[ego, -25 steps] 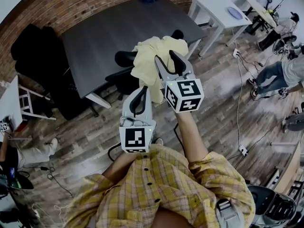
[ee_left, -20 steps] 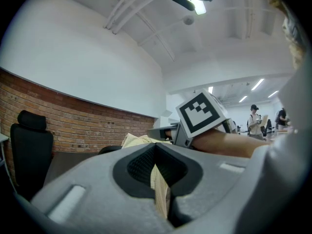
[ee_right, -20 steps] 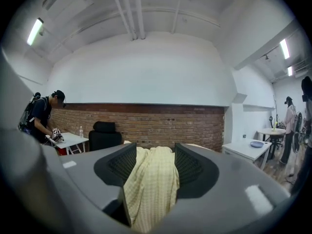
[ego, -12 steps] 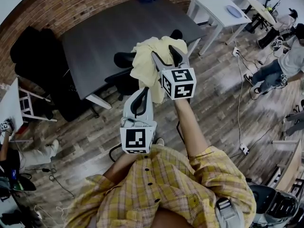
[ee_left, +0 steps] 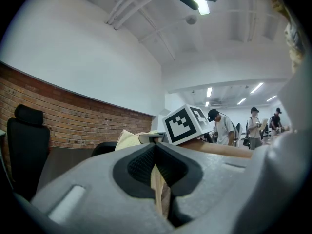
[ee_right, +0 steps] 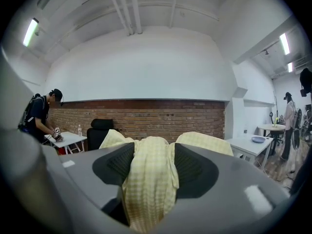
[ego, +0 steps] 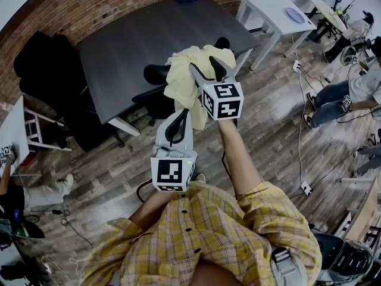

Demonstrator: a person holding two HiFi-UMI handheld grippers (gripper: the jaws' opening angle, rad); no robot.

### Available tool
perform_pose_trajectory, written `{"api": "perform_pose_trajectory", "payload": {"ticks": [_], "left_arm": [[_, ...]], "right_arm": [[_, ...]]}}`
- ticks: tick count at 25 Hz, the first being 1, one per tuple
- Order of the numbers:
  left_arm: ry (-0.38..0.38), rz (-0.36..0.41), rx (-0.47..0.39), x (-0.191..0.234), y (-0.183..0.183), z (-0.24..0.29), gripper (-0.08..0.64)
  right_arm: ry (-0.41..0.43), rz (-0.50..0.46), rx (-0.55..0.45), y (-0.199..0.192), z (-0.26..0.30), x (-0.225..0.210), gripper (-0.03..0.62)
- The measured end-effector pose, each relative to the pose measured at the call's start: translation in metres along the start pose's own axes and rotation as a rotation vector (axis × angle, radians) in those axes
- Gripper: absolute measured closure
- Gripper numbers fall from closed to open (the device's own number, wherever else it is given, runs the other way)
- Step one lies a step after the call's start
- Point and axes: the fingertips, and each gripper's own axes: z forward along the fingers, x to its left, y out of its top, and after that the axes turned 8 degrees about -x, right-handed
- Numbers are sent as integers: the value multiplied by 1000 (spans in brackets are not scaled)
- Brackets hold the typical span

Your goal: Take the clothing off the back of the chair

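1. The left tongs (ego: 180, 115) are pressing together on a thin fold of the pale yellow clothing (ego: 183, 79), pinching it on the near side of the chair (ego: 156, 73).
2. The right tongs (ego: 208, 71) are standing spread wide over the chair's back. A thick band of the cloth is hanging between them, but they are not squeezing it.
3. The clothing is lying bunched over the chair's back, so it is not off yet.
4. The step is likely going best if the right tongs are closing on a full bunch rather than a loose edge before any lift. Both tongs should then be rising together and drawing toward the person, so the cloth is coming up off the back instead of dragging along it.
5. Left of the chair, another black seat (ego: 41, 58) is standing by the brick wall. Behind the chair a dark worktop (ego: 131, 40) is stretching away. Right of the chair, a white table (ego: 271, 11) is standing, bystanders (ego: 357, 91) are moving about, and a cable (ego: 299, 136) is trailing across the floor.
6. A black top piece (ego: 222, 42) is poking out past the cloth. It is probably the likeliest snag, along with the worktop edge close behind the chair.
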Motion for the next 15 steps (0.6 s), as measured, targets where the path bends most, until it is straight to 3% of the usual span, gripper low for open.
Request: {"api": "perform_pose_trajectory", "payload": {"ticks": [7, 15], "left_arm": [[0, 10, 4, -2, 3, 2, 560], [7, 8, 1, 1, 3, -2, 560]], "right_arm": [[-17, 7, -15, 3, 1, -7, 405], [-18, 19, -4, 1, -1, -6, 456]]}}
